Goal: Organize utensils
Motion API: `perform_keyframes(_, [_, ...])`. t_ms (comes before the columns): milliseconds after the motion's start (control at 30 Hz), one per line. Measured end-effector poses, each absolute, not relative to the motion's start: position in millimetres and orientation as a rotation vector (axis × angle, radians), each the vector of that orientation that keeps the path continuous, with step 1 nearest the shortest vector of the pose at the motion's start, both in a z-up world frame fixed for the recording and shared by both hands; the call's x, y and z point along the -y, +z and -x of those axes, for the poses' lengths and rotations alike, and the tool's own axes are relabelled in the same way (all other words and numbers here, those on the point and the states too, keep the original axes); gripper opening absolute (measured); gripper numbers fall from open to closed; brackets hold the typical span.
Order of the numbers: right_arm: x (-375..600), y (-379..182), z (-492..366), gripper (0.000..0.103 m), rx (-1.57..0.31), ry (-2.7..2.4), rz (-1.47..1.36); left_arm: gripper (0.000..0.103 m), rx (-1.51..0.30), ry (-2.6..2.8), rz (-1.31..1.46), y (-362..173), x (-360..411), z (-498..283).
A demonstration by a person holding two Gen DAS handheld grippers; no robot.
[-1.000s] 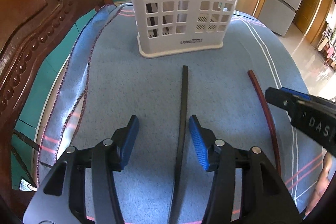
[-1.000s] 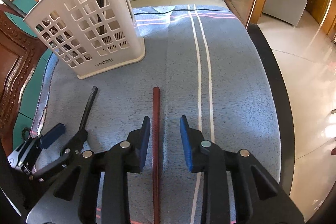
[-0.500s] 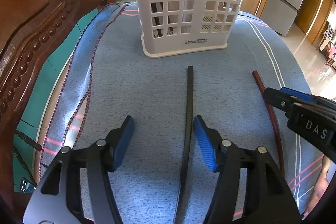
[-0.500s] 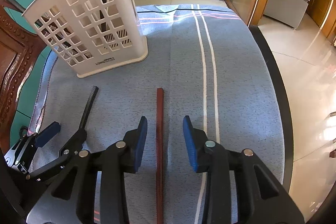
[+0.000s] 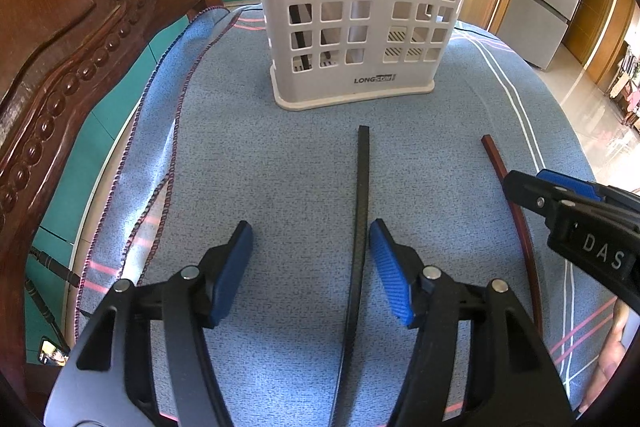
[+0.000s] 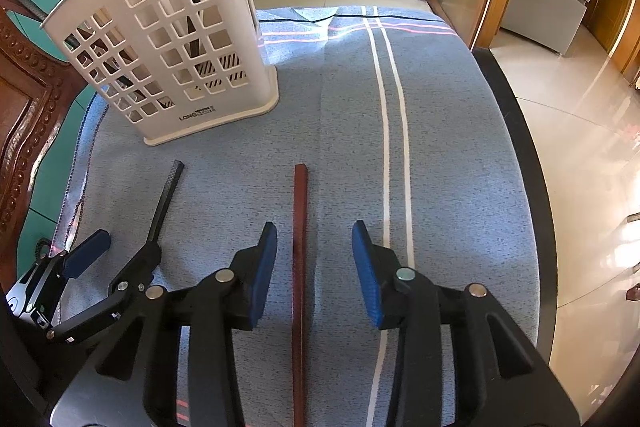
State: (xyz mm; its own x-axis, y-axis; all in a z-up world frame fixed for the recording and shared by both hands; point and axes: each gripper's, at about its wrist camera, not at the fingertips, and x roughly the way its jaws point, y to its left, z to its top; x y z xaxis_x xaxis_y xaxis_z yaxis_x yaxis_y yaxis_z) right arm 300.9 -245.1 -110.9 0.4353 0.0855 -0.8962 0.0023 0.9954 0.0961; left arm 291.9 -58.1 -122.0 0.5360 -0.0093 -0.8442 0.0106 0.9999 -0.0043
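White lattice basket [image 5: 360, 7] upright on blue cloth [image 5: 260, 167], dark sticks inside.

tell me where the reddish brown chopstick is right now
The reddish brown chopstick lies flat on the blue cloth between the open right gripper pads, right of the black chopstick, short of the white basket.

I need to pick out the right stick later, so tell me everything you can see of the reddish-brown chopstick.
The reddish-brown chopstick is a long, slim, square-edged stick, glossy like lacquered wood, with a blunt flat far end. It lies flat on the blue cloth, pointing away from the camera, to the right of the white basket. It runs between the right gripper's blue pads, which have just been opening and stand clear of it. Only the cloth touches it.
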Motion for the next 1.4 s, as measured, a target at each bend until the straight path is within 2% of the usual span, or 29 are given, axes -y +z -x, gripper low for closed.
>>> perform_keyframes(933, [231, -120, -303, 0.042, -1.137, 0.067, -0.044, 0.066, -1.007, -0.004, 0.001, -122, 57, -292])
perform_keyframes(1067, [224, -124, -306, 0.047, -1.142, 0.065, 0.003, 0.066, -1.007, -0.004, 0.001, -122, 56, -293])
perform_keyframes(1400, [212, -128, -308, 0.049, -1.106, 0.050, 0.061, 0.068, -1.007, -0.003, 0.001, -123, 56, -294])
